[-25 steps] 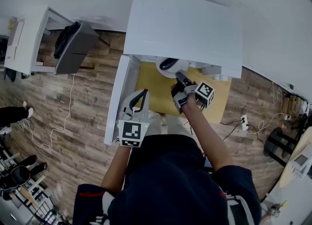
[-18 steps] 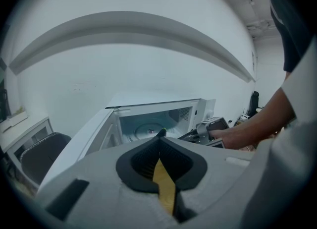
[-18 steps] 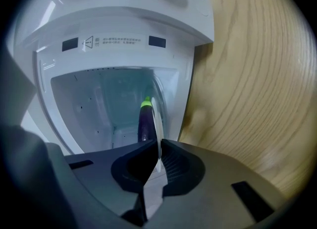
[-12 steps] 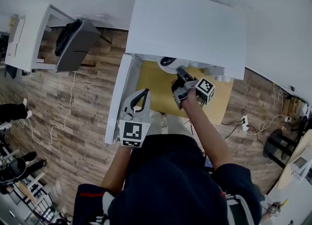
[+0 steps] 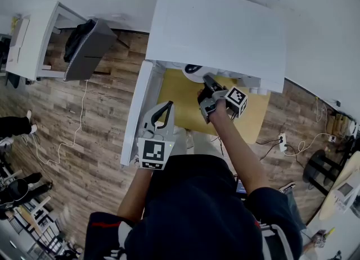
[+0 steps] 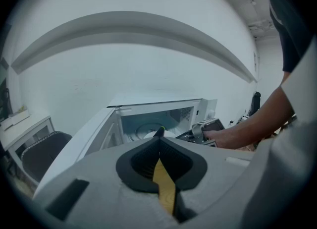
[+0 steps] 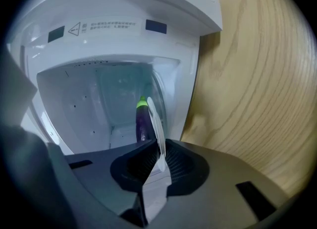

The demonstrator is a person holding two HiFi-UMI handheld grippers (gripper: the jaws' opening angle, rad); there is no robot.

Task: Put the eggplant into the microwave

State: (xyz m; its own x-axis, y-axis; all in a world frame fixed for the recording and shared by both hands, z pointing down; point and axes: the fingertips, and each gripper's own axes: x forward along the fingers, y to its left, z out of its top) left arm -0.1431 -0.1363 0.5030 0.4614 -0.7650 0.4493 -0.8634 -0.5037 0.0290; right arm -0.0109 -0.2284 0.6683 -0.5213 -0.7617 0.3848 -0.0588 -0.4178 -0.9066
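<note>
A white microwave [image 5: 219,28] stands on a yellow wooden table [image 5: 177,98] with its door [image 5: 136,115] swung open to the left. My right gripper [image 5: 208,80] is shut on the rim of a white plate [image 7: 154,119]. A purple eggplant [image 7: 142,121] with a green tip lies on that plate. The plate [image 5: 194,70] is at the mouth of the cavity [image 7: 84,104], partly hidden under the microwave's top. My left gripper [image 5: 167,107] hangs back by the door, shut and holding nothing. The left gripper view shows my left gripper [image 6: 159,141], the open microwave [image 6: 163,111] and the right gripper [image 6: 210,126].
A grey chair [image 5: 84,50] with dark cloth and a white desk [image 5: 31,39] stand at the left on the wood floor. A white cable trails over the floor [image 5: 73,135]. A power strip [image 5: 282,140] lies right of the table.
The right gripper has edged the plate with the eggplant a little farther into the microwave opening, so less of the plate shows. The left gripper has stayed put.
</note>
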